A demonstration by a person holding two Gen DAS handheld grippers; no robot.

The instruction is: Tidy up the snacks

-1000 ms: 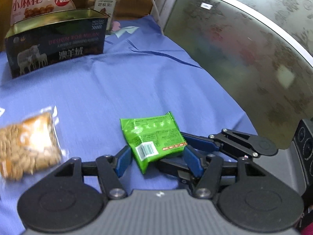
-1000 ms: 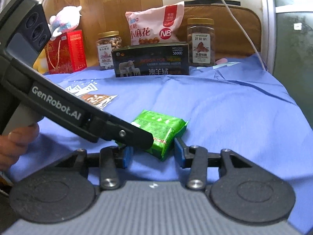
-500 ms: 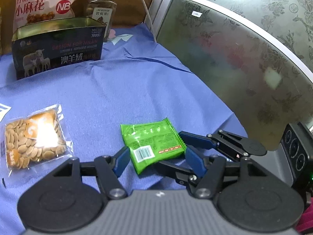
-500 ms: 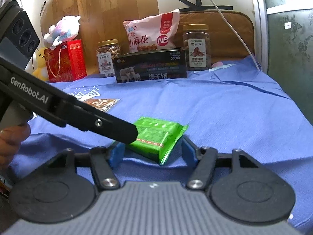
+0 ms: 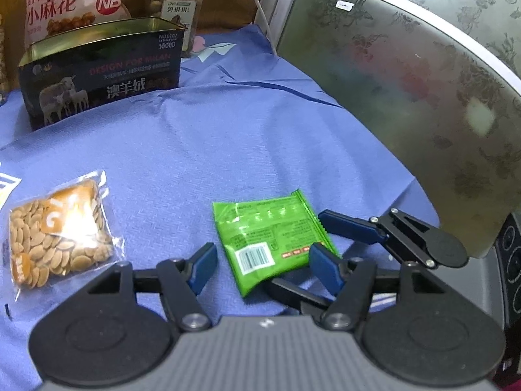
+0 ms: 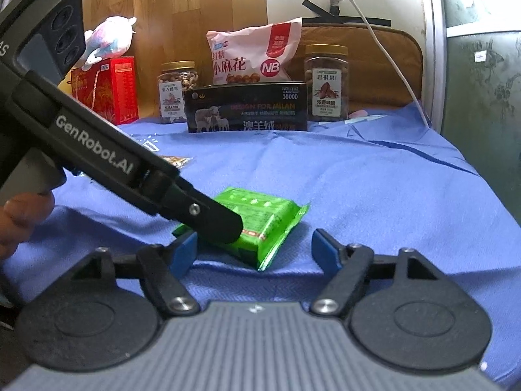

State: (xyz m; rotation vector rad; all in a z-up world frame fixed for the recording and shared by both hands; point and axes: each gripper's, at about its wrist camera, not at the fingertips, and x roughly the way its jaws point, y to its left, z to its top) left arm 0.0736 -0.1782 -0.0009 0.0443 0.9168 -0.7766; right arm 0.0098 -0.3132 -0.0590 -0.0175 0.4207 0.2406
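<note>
Both grippers have spread wider around the green packet [image 5: 272,244], which has not shifted on the blue cloth [image 5: 260,137]. Left gripper [image 5: 263,268] has its jaws apart, the packet's barcode end lying between them without contact on the left; whether the right finger touches is unclear. Right gripper [image 6: 254,249] is also spread, the packet just ahead at 12 o'clock, partly hidden by the left gripper's finger coming in from 10 o'clock. A seed bag [image 5: 57,233] lies at 9 o'clock of the packet in the left wrist view. An open tin [image 5: 101,75] stands at 11 o'clock, well apart, with a snack bag [image 6: 252,53] and jars [image 6: 326,83] behind.
</note>
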